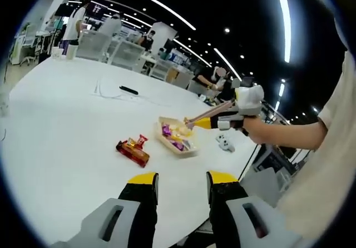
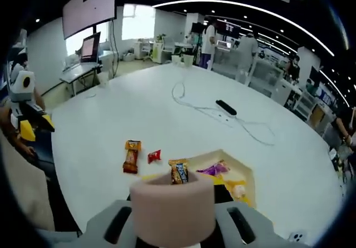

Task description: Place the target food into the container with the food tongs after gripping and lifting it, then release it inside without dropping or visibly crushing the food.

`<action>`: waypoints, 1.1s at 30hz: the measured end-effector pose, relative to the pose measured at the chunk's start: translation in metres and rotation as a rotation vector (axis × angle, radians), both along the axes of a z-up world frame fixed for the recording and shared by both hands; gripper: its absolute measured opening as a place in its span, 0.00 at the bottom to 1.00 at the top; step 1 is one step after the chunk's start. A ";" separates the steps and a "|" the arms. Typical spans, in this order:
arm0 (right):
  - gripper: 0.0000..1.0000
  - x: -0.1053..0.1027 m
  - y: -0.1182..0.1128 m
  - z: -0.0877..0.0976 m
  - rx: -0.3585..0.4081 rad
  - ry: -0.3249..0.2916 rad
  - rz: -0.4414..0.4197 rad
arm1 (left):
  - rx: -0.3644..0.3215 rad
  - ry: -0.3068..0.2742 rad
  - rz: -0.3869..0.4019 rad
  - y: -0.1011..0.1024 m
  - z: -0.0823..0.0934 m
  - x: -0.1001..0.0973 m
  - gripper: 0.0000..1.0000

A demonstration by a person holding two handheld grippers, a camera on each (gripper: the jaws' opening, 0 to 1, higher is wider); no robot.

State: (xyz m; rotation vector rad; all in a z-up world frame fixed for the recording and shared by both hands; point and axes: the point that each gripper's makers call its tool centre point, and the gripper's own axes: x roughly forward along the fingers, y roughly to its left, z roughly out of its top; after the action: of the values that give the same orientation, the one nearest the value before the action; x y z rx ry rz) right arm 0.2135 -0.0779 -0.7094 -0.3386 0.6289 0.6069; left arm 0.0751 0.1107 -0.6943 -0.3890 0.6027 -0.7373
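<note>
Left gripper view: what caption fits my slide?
Right tool reaches over the snack tray on a white table.

No lettering is legible on the snack wrappers or the wall screen.

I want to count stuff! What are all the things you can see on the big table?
table: one, white, round.
tray: one, cream, holding wrapped snacks.
snack bar: one, orange-brown, on the table left of the tray.
small red packet: one, between that bar and the tray.
black power strip: one, with a white cable, farther back.
left gripper: yellow-tipped jaws apart.
right gripper: over the tray, holding a beige handle.
</note>
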 end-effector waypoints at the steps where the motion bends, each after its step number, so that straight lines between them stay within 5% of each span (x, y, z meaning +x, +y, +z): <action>1: 0.17 0.000 -0.001 0.001 0.000 0.000 -0.004 | -0.001 -0.001 0.003 0.000 0.000 0.000 0.33; 15: 0.17 0.014 -0.028 0.015 0.028 -0.025 -0.073 | -0.004 -0.027 0.031 0.010 0.013 -0.005 0.34; 33: 0.17 0.012 -0.043 0.016 0.022 -0.027 -0.104 | 0.003 -0.017 0.040 0.006 0.009 -0.018 0.33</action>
State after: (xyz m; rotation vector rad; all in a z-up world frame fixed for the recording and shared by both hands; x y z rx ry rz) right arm 0.2254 -0.1204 -0.6935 -0.2909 0.6096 0.5091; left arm 0.0573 0.1165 -0.6854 -0.3912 0.5786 -0.7007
